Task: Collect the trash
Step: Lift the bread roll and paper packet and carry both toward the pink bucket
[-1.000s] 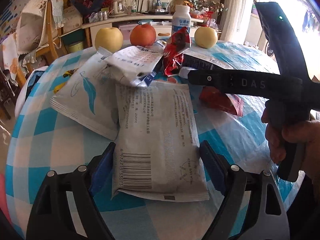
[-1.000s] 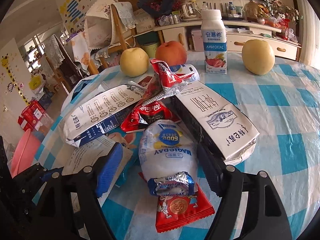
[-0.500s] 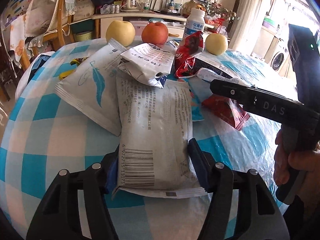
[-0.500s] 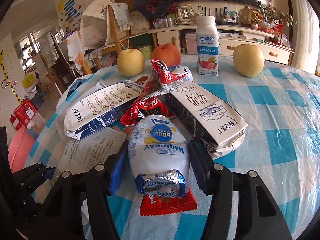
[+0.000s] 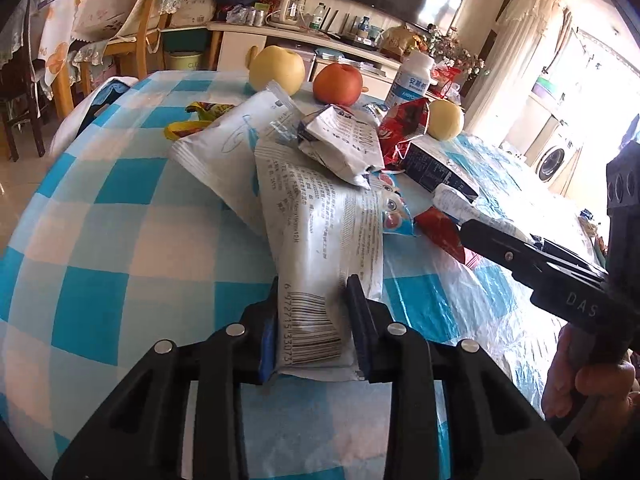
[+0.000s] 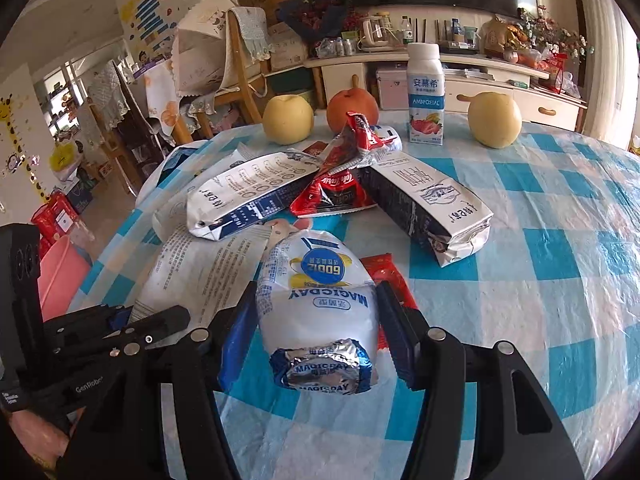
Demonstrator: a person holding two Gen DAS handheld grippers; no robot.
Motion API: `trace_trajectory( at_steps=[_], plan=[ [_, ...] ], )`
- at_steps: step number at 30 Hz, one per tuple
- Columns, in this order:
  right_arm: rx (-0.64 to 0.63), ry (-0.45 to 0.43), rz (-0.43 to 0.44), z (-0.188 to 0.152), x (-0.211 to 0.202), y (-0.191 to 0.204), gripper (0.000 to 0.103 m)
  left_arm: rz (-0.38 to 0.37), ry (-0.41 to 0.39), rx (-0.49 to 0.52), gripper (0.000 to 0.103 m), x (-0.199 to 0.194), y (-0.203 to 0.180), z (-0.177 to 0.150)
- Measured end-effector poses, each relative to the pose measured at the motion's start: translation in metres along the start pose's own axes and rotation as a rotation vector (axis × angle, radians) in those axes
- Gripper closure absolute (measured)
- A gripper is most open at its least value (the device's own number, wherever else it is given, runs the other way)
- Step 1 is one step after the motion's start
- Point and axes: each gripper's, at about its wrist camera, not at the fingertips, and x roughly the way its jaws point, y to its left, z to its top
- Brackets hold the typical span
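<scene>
My left gripper (image 5: pixel 312 320) is closing on the white wrapper (image 5: pixel 320 256) and my right gripper (image 6: pixel 316 328) pinches the yogurt pouch (image 6: pixel 316 300), low centre, to lift both away.

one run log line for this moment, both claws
left claw: closing on white barcode wrapper | right claw: shut on Magicday pouch | table: trash remains

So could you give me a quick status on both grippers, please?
Left gripper closing, pinching grey wrapper. Right gripper clamped on Magicday pack. Milk carton lies on grey wrapper's far end.
</scene>
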Motion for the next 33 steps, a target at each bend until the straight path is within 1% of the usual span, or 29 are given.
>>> trace_trajectory(
  at_steps=[1,6,14,18,22,26,30,33],
  plan=[
    [0.002,0.002,0.002,-0.002,-0.001,0.002,0.044,-0.001,-0.001,-0.007,0.071,-0.002,0.003,-0.001],
    [0.018,0.014,0.029,-0.008,-0.005,0.015,0.044,-0.002,-0.032,-0.023,0.079,-0.017,0.012,-0.003],
    [-0.013,0.016,0.066,-0.012,-0.012,0.047,0.044,-0.018,-0.093,-0.111,0.087,-0.043,0.040,-0.006],
    [-0.018,0.022,0.087,-0.011,-0.012,0.062,0.044,-0.046,-0.127,-0.166,0.087,-0.055,0.057,-0.006],
    [-0.024,0.018,0.106,-0.009,-0.012,0.077,0.044,-0.046,-0.159,-0.197,0.087,-0.065,0.068,-0.008],
    [-0.036,0.016,0.129,-0.003,-0.011,0.095,0.044,-0.043,-0.208,-0.225,0.087,-0.081,0.081,-0.008],
    [-0.065,0.017,0.180,0.005,-0.009,0.126,0.044,0.013,-0.282,-0.247,0.087,-0.107,0.096,-0.010],
    [-0.122,0.010,0.238,0.013,-0.009,0.165,0.044,0.083,-0.359,-0.250,0.087,-0.137,0.108,-0.013]
  ],
)
